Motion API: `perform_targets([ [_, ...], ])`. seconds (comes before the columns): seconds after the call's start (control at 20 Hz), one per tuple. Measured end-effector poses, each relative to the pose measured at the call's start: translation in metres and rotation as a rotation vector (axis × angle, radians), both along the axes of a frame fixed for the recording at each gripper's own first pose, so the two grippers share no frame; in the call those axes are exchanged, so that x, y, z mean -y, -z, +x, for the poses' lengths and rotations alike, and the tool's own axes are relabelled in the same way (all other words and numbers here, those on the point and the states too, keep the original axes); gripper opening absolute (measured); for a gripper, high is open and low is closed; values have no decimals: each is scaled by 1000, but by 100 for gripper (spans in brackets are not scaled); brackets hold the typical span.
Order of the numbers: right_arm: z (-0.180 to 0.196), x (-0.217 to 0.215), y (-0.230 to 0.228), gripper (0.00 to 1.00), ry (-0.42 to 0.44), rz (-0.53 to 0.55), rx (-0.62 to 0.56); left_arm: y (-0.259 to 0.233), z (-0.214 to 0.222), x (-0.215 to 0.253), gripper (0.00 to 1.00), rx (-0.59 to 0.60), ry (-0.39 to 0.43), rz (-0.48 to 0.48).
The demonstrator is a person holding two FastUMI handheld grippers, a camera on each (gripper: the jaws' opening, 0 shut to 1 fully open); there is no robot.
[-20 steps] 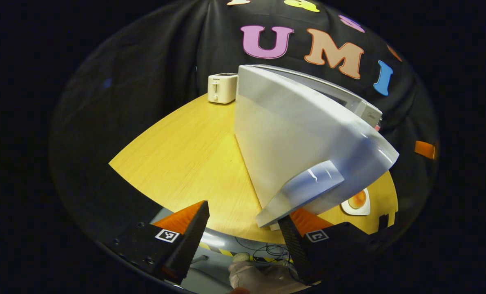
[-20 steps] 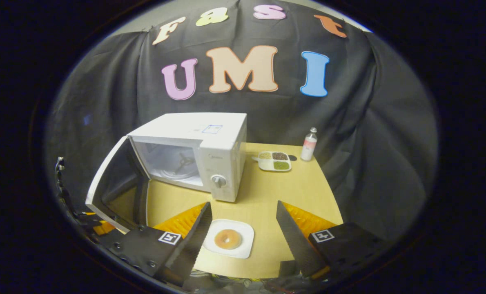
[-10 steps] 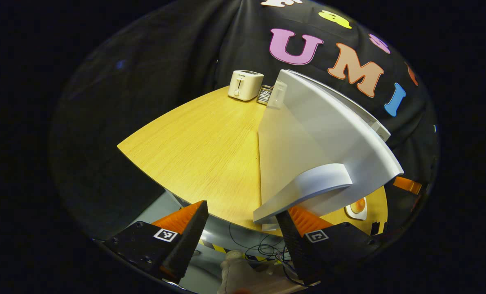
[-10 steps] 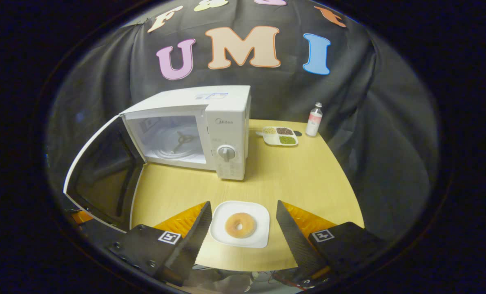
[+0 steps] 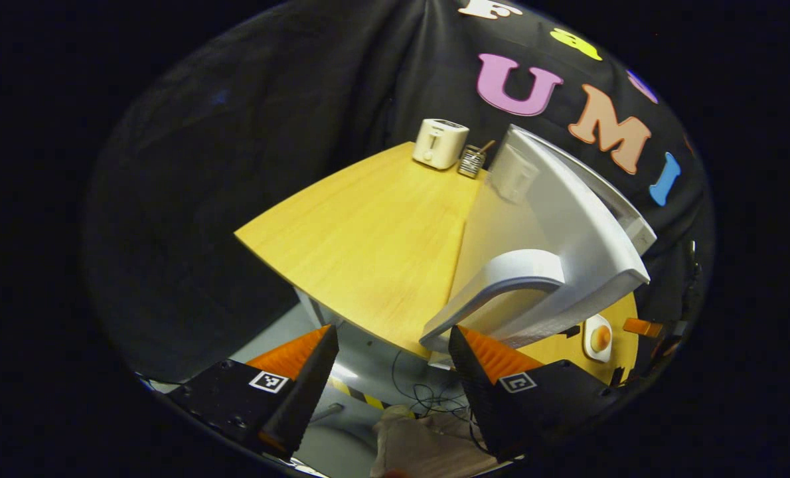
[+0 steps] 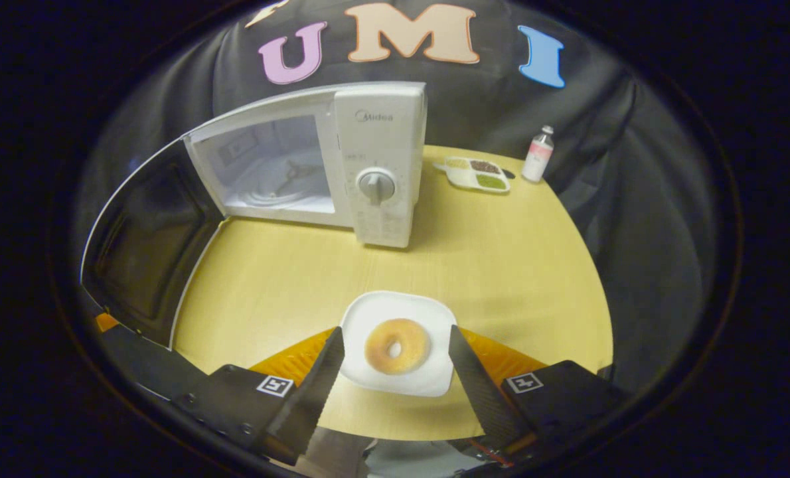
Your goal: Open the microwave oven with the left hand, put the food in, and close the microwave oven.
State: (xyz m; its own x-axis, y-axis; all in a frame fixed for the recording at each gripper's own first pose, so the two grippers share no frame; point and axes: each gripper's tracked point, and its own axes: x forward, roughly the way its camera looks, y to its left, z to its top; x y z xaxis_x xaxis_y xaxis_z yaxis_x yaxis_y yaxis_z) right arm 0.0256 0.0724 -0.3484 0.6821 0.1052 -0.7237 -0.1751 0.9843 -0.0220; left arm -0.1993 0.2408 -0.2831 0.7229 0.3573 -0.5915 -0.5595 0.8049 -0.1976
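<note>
On the yellow wooden table [image 6: 501,265], the white microwave oven [image 6: 375,166] now stands with its door [image 5: 567,245] swung wider than a second ago, freeing the spread-fingered left gripper [image 5: 393,392], while the empty, open right gripper [image 6: 395,392] has closed in on the glazed doughnut [image 6: 397,346] on its white square plate [image 6: 368,315] before the oven.

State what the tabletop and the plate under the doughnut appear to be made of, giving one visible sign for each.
Tabletop: probably wood or wood-look laminate, since a fine straight grain runs across its yellow surface. Plate: likely glazed ceramic or plastic; plain white, smooth, softly rounded rim. The look cannot settle which.
</note>
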Motion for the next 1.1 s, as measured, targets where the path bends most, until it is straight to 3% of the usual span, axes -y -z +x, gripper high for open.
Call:
perform_targets([
  [0.05, 0, 0, 7, 100, -10, 1, -25, -11, -6, -10, 95, 8, -43, 31],
  [0.25, -1, 1, 36, 100, -50, -5, -138, -58, -34, -51, 95, 30, -245, 192],
  [0.3, 0, 1, 42, 95, -63, -7, -159, -71, -40, -55, 95, 50, -292, 216],
  [0.35, 1, 2, 46, 100, -74, -11, -176, -82, -43, -55, 95, 77, -335, 227],
  [0.5, 5, 2, 58, 100, -92, -8, -221, -113, -48, -53, 95, 158, -437, 254],
  [0.9, 15, 1, 76, 100, -101, -5, -267, -151, -19, -53, 94, 262, -461, 295],
  [0.95, 15, 2, 77, 94, -99, -13, -266, -155, -15, -56, 94, 264, -458, 310],
  [1.0, 16, 3, 78, 100, -91, -25, -264, -157, -9, -59, 94, 264, -450, 321],
  [1.05, 16, 3, 79, 100, -82, -29, -264, -158, -4, -61, 94, 264, -436, 324],
  [1.1, 17, 2, 80, 94, -72, -27, -262, -158, 3, -63, 94, 265, -417, 325],
])
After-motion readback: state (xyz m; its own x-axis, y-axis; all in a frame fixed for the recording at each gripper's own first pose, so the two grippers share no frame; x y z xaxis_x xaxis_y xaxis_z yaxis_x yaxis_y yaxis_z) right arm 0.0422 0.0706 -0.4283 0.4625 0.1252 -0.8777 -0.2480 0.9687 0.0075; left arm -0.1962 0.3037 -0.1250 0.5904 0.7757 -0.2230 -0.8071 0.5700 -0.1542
